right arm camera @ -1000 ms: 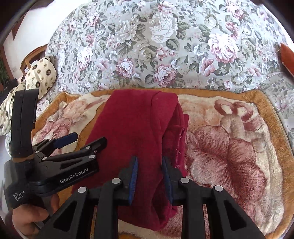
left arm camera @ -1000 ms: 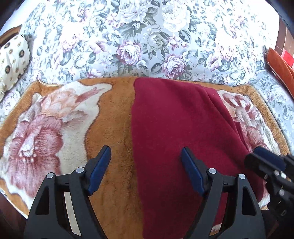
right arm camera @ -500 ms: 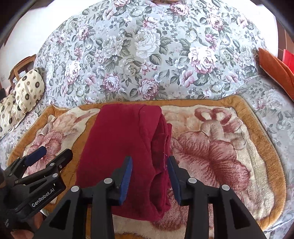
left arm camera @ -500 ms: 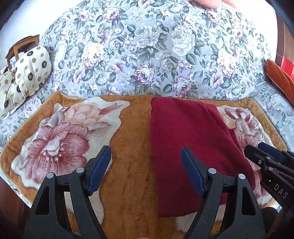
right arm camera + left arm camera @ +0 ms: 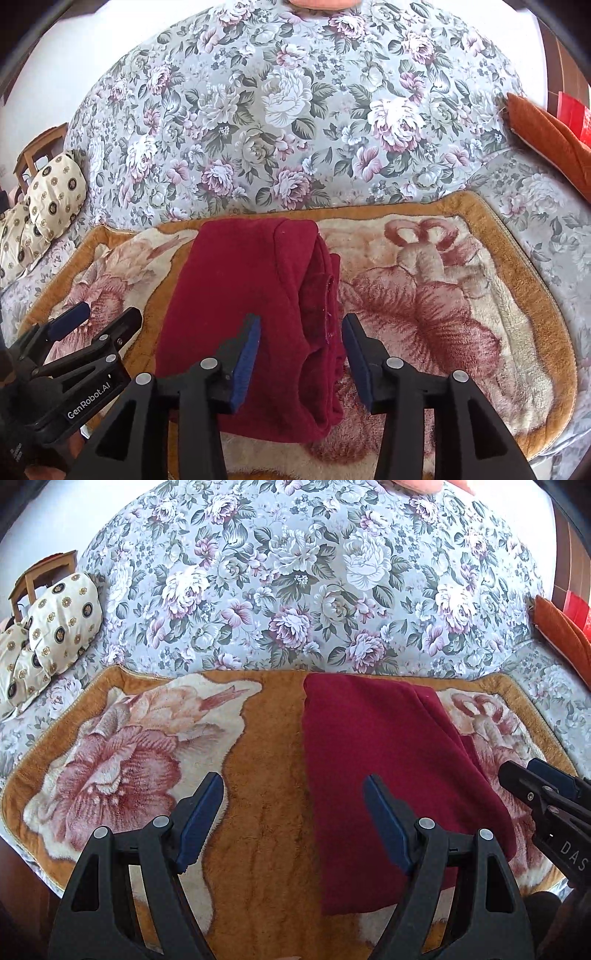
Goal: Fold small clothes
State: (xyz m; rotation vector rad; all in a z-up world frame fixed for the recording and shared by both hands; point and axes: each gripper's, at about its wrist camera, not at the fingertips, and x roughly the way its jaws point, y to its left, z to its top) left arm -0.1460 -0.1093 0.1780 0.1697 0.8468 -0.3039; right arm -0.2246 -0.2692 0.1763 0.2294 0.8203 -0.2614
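A dark red garment (image 5: 384,768) (image 5: 251,295) lies folded into a tall stack on a plush orange flower blanket (image 5: 258,812) (image 5: 443,314). My left gripper (image 5: 293,794) hangs open above the blanket, with its right finger over the garment's left part and nothing between the pads. My right gripper (image 5: 299,332) hovers over the garment's layered right edge, its jaws opening and clear of the cloth. Each gripper shows in the other's view: the right gripper (image 5: 546,794) at the right edge, the left gripper (image 5: 92,325) at the lower left.
The blanket lies on a floral bedspread (image 5: 295,590) (image 5: 295,110). Cream patterned cushions (image 5: 55,627) (image 5: 48,195) sit at the far left, with a wooden chair (image 5: 40,576) behind. An orange cushion (image 5: 561,635) (image 5: 546,140) lies at the right edge.
Both grippers pulled back and up from the garment, so it looks smaller and the blanket shows more. The right gripper's jaws spread wider. The garment stays folded in place.
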